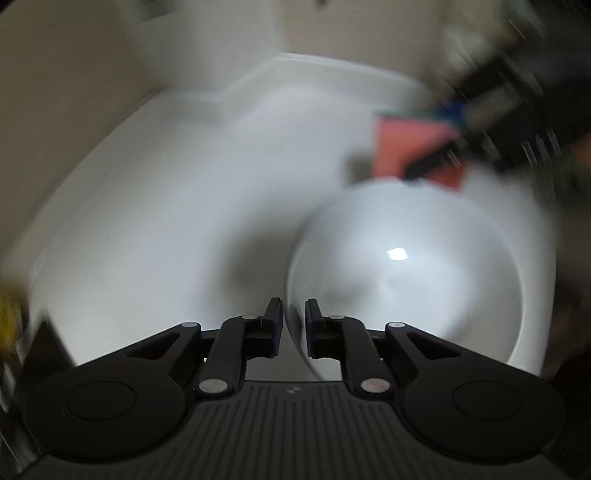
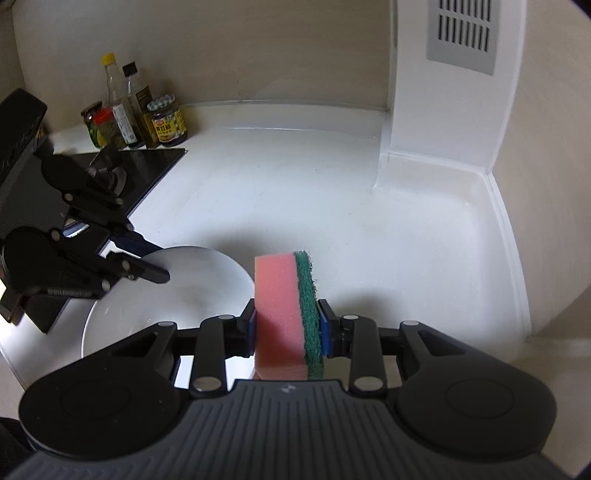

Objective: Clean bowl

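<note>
A white bowl (image 1: 417, 269) sits on the white counter (image 1: 166, 206). My left gripper (image 1: 294, 325) is shut on the bowl's near rim, which passes between its pads. In the right wrist view the bowl (image 2: 177, 295) lies at lower left with the left gripper (image 2: 155, 267) clamped on its far-left rim. My right gripper (image 2: 288, 328) is shut on a pink sponge (image 2: 277, 314) with a green scouring side, held upright just right of the bowl. The sponge (image 1: 410, 151) also shows blurred beyond the bowl in the left wrist view.
Several sauce bottles and jars (image 2: 136, 114) stand at the back left by a black stove top (image 2: 144, 166). A white boxed column (image 2: 443, 92) with a grey vent (image 2: 461, 33) rises at the back right. The counter has a raised lip (image 2: 509, 236) along its right edge.
</note>
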`<state>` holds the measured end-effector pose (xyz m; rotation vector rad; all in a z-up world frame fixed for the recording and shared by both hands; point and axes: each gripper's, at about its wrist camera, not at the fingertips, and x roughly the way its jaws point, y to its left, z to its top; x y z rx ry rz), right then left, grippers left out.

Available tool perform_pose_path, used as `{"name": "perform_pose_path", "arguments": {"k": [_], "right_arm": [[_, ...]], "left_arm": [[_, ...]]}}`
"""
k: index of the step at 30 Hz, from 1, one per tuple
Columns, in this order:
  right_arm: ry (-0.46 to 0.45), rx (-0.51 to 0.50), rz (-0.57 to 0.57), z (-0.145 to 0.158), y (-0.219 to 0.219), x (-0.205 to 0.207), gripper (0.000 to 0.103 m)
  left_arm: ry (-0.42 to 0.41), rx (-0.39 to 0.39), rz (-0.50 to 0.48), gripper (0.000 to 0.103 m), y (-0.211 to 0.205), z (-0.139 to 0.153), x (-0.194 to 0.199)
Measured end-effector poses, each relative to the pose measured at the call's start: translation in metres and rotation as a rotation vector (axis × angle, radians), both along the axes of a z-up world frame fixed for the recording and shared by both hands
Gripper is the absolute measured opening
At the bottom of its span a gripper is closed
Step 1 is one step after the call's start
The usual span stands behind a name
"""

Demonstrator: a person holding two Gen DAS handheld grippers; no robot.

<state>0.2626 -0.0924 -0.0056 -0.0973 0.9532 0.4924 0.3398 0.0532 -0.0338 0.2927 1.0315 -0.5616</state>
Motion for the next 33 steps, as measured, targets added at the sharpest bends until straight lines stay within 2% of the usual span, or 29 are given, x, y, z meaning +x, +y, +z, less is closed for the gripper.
{"name": "perform_pose_path", "arguments": {"k": [2, 5, 9, 13, 15, 16, 18, 20, 21, 23, 25, 26, 30, 33], "right_arm": [[0.003, 0.025, -0.015, -0.001, -0.005, -0.004, 0.027], [0.001, 0.036, -0.013, -0.001, -0.008, -0.012, 0.027], [-0.013, -0.024, 0.048, 0.001, -0.001, -0.018, 0.027], [-0.025, -0.085, 0.083, 0.003, 0.008, -0.010, 0.027], [-0.033, -0.094, 0.082, 0.004, 0.010, -0.004, 0.027], [-0.034, -0.092, 0.075, 0.004, 0.011, 0.000, 0.027], [-0.029, -0.075, 0.059, 0.004, 0.010, 0.004, 0.027], [-0.020, -0.055, 0.041, 0.003, 0.007, 0.002, 0.027], [-0.020, -0.051, 0.035, 0.002, 0.006, 0.000, 0.027], [-0.018, -0.044, 0.025, 0.001, 0.003, -0.004, 0.027], [-0.017, -0.023, 0.001, 0.000, -0.002, -0.011, 0.027], [-0.017, -0.016, -0.008, 0.000, -0.003, -0.013, 0.027], [-0.012, -0.019, -0.005, 0.000, -0.007, -0.021, 0.027], [-0.009, -0.062, 0.051, 0.003, -0.003, -0.019, 0.027]], "left_arm": [[0.026, -0.055, 0.114, 0.015, 0.015, 0.002, -0.010], [0.041, -0.065, 0.150, 0.014, 0.020, 0.000, -0.018], [0.032, -0.024, 0.061, 0.010, 0.009, -0.008, -0.008], [-0.040, 0.095, -0.193, 0.011, -0.011, -0.006, -0.004], [-0.039, 0.112, -0.266, 0.011, -0.021, -0.007, 0.005], [-0.032, 0.103, -0.270, 0.011, -0.023, -0.007, 0.010], [-0.027, 0.058, -0.211, 0.011, -0.021, -0.006, 0.017], [0.002, 0.002, -0.035, 0.018, -0.007, -0.001, 0.013], [0.017, -0.026, 0.054, 0.018, 0.000, 0.001, 0.011], [0.005, -0.045, 0.153, 0.016, 0.009, 0.001, -0.004], [0.008, -0.027, 0.162, 0.016, 0.009, -0.004, -0.019], [0.012, -0.020, 0.155, 0.012, 0.009, -0.008, -0.025], [0.019, -0.006, 0.085, 0.011, 0.006, -0.013, -0.020], [-0.022, 0.085, -0.077, 0.011, -0.008, -0.008, -0.016]]}}
